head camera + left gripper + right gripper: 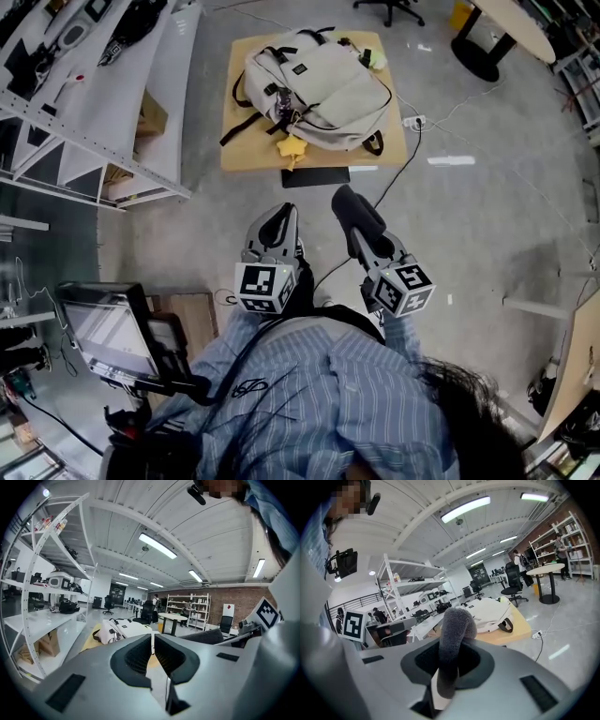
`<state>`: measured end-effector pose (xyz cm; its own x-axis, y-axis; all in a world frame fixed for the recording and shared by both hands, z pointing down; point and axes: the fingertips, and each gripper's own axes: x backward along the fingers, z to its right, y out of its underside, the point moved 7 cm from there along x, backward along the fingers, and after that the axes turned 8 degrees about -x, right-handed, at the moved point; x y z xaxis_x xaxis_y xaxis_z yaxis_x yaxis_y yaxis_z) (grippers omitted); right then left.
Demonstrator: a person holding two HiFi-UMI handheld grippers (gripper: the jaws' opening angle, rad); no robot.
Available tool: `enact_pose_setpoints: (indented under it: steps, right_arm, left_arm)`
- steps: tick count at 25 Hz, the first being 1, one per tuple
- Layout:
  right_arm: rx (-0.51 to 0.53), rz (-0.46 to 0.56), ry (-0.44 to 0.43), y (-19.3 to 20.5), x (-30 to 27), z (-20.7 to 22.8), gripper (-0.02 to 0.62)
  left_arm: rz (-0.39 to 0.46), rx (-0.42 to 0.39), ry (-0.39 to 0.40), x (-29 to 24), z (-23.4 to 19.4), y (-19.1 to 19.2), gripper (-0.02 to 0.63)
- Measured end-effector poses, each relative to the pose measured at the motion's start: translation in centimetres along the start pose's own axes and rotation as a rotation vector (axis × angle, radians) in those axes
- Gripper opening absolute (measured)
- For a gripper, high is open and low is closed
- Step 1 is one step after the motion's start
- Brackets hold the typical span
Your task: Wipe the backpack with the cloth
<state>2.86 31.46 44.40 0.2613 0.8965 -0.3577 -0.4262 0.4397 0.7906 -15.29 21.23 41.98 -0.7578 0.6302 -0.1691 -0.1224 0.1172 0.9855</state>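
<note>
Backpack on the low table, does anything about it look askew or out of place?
Slightly. The backpack lies flat and skewed on the table, one dark strap trailing toward its left edge. No damage or spill shows.

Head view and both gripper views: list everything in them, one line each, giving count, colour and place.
backpack: one, beige, lying on the platform, top centre.
platform: one, tan wood, low on the floor.
yellow item: one, at the backpack's near edge; too small to identify.
black mat: one, against the platform's near side.
shelving rack: one, white, left.
round table: one, pale top, black base, top right.
cloth: one, dark grey, in the right gripper.
left gripper: grey, jaws together, empty.
right gripper: grey, shut on the cloth.
striped shirt: blue, bottom.
</note>
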Motion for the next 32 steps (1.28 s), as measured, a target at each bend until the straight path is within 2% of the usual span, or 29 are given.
enact_pose_setpoints:
  steps: [6,12,15,19,26,32]
  right_arm:
    - [-0.017,-0.026,0.006,-3.4,-7.8,-0.2,0.057]
    - [-0.036,-0.042,0.064,-5.8,-12.3,1.0,0.057]
    - [-0.037,-0.051,0.08,-6.8,-13.5,1.5,0.055]
    - [-0.028,-0.083,0.082,-7.5,-14.7,2.5,0.055]
    - [0.016,-0.212,-0.03,-7.9,-18.9,3.7,0.055]
    - [0.075,-0.343,-0.176,-9.3,-21.9,5.8,0.055]
  left_arm:
    - [-0.007,-0.019,-0.009,-4.3,-7.0,-0.9,0.021]
    - [-0.001,-0.001,-0.024,-7.6,-12.5,-1.1,0.021]
    - [-0.001,0.022,-0.031,-8.8,-14.2,-1.3,0.021]
    - [-0.01,0.031,-0.014,-10.0,-14.3,-0.9,0.021]
    - [-0.027,0.021,-0.046,-12.0,-15.0,-1.1,0.021]
    - [-0.039,0.06,-0.194,-14.1,-15.9,-1.4,0.021]
